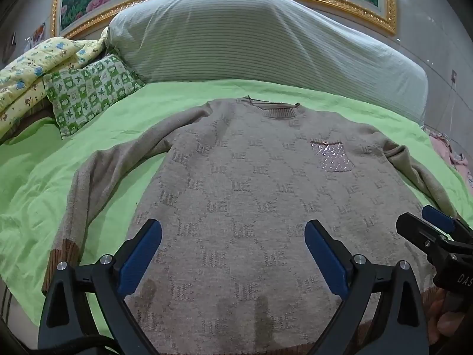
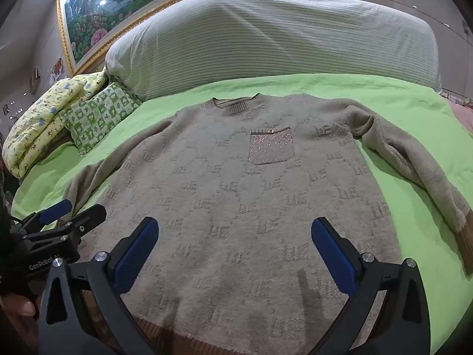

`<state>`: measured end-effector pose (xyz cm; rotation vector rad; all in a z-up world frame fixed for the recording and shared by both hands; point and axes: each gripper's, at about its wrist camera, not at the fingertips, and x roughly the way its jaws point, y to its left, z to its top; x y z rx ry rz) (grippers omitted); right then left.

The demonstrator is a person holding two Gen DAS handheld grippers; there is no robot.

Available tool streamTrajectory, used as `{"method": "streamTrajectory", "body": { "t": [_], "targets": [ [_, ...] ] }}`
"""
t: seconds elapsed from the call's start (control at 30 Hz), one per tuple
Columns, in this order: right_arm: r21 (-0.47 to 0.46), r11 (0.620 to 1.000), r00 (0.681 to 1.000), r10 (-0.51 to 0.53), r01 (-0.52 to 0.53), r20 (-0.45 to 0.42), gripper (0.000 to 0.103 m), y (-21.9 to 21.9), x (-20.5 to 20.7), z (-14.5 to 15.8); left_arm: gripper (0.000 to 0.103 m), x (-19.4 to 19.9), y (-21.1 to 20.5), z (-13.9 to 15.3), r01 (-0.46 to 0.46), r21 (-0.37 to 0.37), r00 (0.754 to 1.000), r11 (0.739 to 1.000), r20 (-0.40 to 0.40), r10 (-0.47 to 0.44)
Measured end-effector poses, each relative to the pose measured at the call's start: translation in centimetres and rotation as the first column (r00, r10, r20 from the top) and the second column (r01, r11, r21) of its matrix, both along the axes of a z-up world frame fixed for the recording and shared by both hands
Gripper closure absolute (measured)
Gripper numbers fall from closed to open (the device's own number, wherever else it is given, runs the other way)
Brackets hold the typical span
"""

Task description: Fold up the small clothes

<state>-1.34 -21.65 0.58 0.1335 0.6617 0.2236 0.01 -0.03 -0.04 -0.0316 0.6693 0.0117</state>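
a beige knitted sweater (image 1: 245, 195) lies flat and face up on a lime-green bedsheet (image 1: 35, 183), its ribbed collar (image 1: 278, 109) toward the headboard end and its brown ribbed hem (image 2: 165, 332) nearest the cameras. a sparkly chest pocket (image 2: 272, 146) sits below the collar. both sleeves spread out and down along the body, each ending in a brown cuff; the left sleeve (image 1: 88, 177) lies on the sheet beside the body, the right sleeve (image 2: 414, 165) bends at a wrinkle near the shoulder.

the left gripper (image 1: 233, 233) hovers over the lower part of the sweater with its blue-padded jaws spread wide and nothing between them. the right gripper (image 2: 235, 232) hangs over the same lower area, jaws equally wide, gripping nothing. each gripper shows at the edge of the other's view, near the sweater's side edges, and fingertips of a hand (image 2: 22, 306) show at the left gripper's handle.

behind the sweater a large striped bolster pillow (image 1: 251, 38) lies across the bed. a green checked cushion (image 1: 88, 91) and a yellow patterned quilt (image 1: 32, 68) sit at the left. a gold-framed floral painting (image 2: 124, 9) hangs on the wall.
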Motion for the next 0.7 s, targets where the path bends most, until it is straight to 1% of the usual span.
{"method": "streamTrajectory", "body": {
  "t": [0.23, 0.27, 0.47, 0.7],
  "targets": [
    [0.0, 1.0, 1.0, 0.001, -0.001, 0.01, 0.0, 0.4, 0.1, -0.1, 0.005, -0.1, -0.4, -0.3, -0.002, -0.001, 1.0, 1.0, -0.002, 0.002],
    [0.002, 1.0, 1.0, 0.003, -0.003, 0.012, 0.0, 0.4, 0.0, -0.1, 0.005, 0.0, 0.3, 0.0, 0.0, -0.002, 1.0, 1.0, -0.006, 0.0],
    [0.002, 1.0, 1.0, 0.003, -0.003, 0.015, 0.0, 0.3, 0.0, 0.0, 0.005, 0.4, 0.6, -0.1, -0.002, -0.01, 1.0, 1.0, -0.01, 0.002],
    [0.002, 1.0, 1.0, 0.001, -0.001, 0.011, 0.0, 0.2, -0.1, 0.1, 0.005, 0.1, 0.2, -0.2, -0.007, -0.005, 1.0, 1.0, -0.005, 0.007]
  ]
}}
